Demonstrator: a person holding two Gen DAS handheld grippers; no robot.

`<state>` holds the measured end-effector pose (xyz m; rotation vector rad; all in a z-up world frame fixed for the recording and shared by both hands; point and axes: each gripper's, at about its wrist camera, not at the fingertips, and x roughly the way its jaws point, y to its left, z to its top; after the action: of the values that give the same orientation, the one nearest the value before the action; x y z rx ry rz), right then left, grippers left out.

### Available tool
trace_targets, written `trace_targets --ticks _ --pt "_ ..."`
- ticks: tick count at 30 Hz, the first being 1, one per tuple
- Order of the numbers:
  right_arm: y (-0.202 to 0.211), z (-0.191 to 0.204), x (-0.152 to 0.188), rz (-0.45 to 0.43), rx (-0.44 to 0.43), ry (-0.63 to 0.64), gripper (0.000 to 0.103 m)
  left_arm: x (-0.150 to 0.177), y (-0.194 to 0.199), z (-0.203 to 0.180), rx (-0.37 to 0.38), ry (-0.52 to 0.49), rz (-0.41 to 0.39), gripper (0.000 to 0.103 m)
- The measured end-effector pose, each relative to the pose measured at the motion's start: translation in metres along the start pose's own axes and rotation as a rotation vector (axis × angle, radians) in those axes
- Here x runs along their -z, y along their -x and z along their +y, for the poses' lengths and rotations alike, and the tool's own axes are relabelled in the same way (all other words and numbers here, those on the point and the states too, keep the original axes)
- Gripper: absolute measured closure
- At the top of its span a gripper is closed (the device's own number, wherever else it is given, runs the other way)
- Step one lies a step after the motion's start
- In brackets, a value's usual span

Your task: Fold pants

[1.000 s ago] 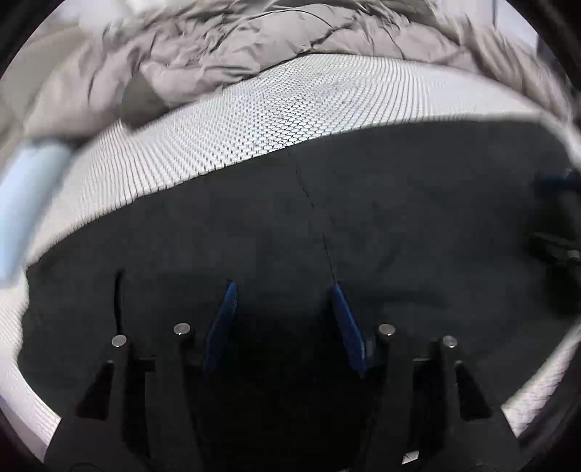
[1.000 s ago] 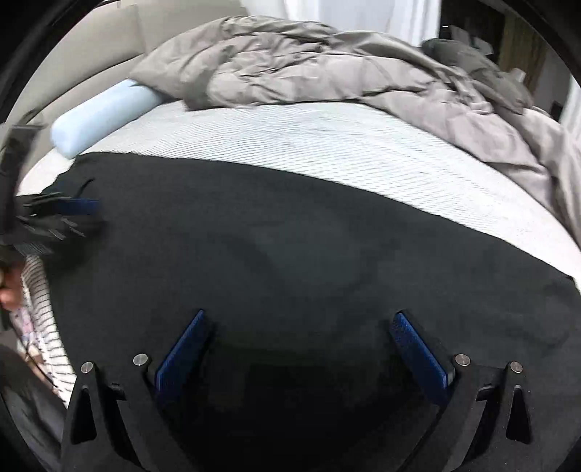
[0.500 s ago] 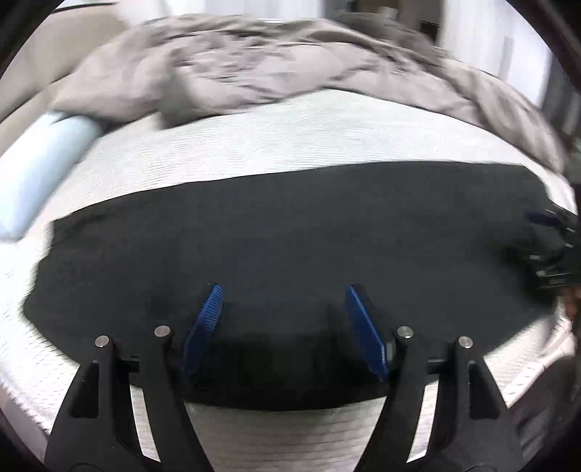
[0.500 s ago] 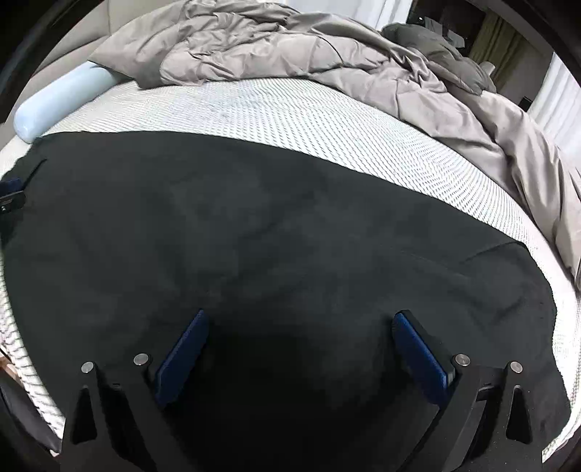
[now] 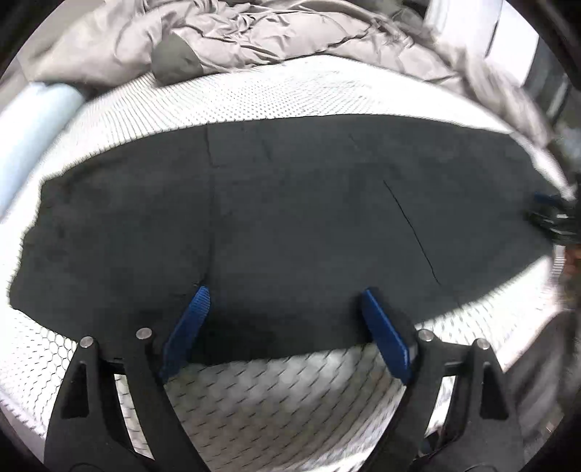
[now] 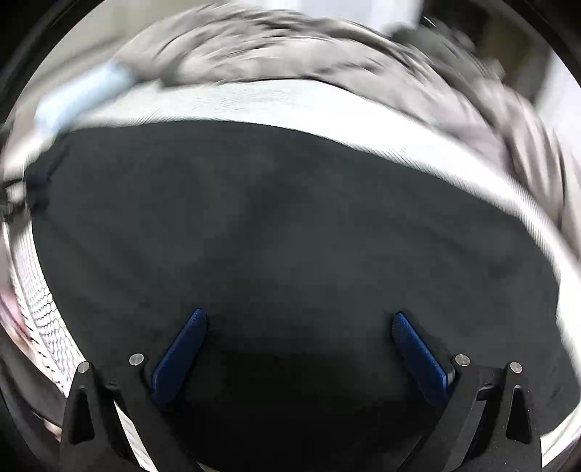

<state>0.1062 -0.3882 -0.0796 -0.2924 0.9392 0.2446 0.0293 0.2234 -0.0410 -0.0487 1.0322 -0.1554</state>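
Note:
The black pants [image 5: 290, 218] lie flat across the white patterned mattress [image 5: 276, 399], stretched left to right. They also fill the right wrist view [image 6: 290, 236]. My left gripper [image 5: 285, 301] is open and empty, its blue fingertips over the near edge of the pants. My right gripper [image 6: 297, 323] is open and empty, hovering over the dark fabric. The right gripper also shows at the right edge of the left wrist view [image 5: 552, 218], over the end of the pants.
A crumpled grey duvet [image 5: 272, 32] lies along the far side of the bed. A pale blue bolster pillow [image 5: 32, 119] lies at the far left. The mattress edge is close in front of my left gripper.
My left gripper has pulled back toward the near edge of the pants and opened wider. My right gripper has shifted over the pants; its view is blurred with motion.

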Motion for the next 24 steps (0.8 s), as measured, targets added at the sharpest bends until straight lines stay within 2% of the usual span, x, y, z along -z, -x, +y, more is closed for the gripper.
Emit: trace_targets --ticks 3,5,8,10,11,12,13,15,18,19,21,24 --pt "0.010 -0.042 0.009 -0.021 0.093 -0.086 0.001 0.002 0.007 0.021 -0.129 0.007 -0.010 0.017" --pt "0.011 -0.056 0.014 -0.027 0.125 -0.100 0.001 0.006 0.009 0.037 -0.162 0.055 -0.011 0.017" --pt "0.011 -0.061 0.018 -0.024 0.147 -0.120 0.001 0.004 0.015 0.055 -0.215 0.132 -0.013 0.018" --pt "0.023 -0.056 0.022 -0.039 0.169 -0.148 0.001 -0.003 0.023 0.053 -0.307 0.153 -0.032 0.022" --pt "0.030 -0.051 0.022 -0.049 0.181 -0.155 0.001 -0.011 0.026 0.051 -0.350 0.151 -0.054 0.022" --pt "0.035 -0.045 0.021 -0.065 0.177 -0.146 0.001 -0.016 0.038 0.039 -0.366 0.137 -0.118 0.022" --pt "0.037 -0.034 0.016 -0.081 0.154 -0.113 0.001 -0.021 0.045 0.027 -0.352 0.128 -0.151 0.022" --pt "0.033 -0.007 0.005 -0.093 0.107 -0.045 0.001 -0.030 0.052 -0.004 -0.263 0.098 -0.211 0.022" --pt "0.017 0.036 0.004 -0.053 0.021 0.059 0.001 -0.045 0.036 -0.057 -0.127 0.037 -0.197 0.022" --pt "0.013 0.047 0.006 -0.042 0.042 0.099 0.001 -0.051 0.026 -0.074 -0.093 0.001 -0.179 0.022" --pt "0.019 0.046 0.011 -0.059 0.054 0.143 0.001 -0.057 0.007 -0.113 -0.040 -0.099 -0.158 0.022" --pt "0.028 0.013 0.024 -0.048 0.104 0.103 0.001 -0.046 -0.014 -0.174 -0.041 -0.223 -0.114 0.022"
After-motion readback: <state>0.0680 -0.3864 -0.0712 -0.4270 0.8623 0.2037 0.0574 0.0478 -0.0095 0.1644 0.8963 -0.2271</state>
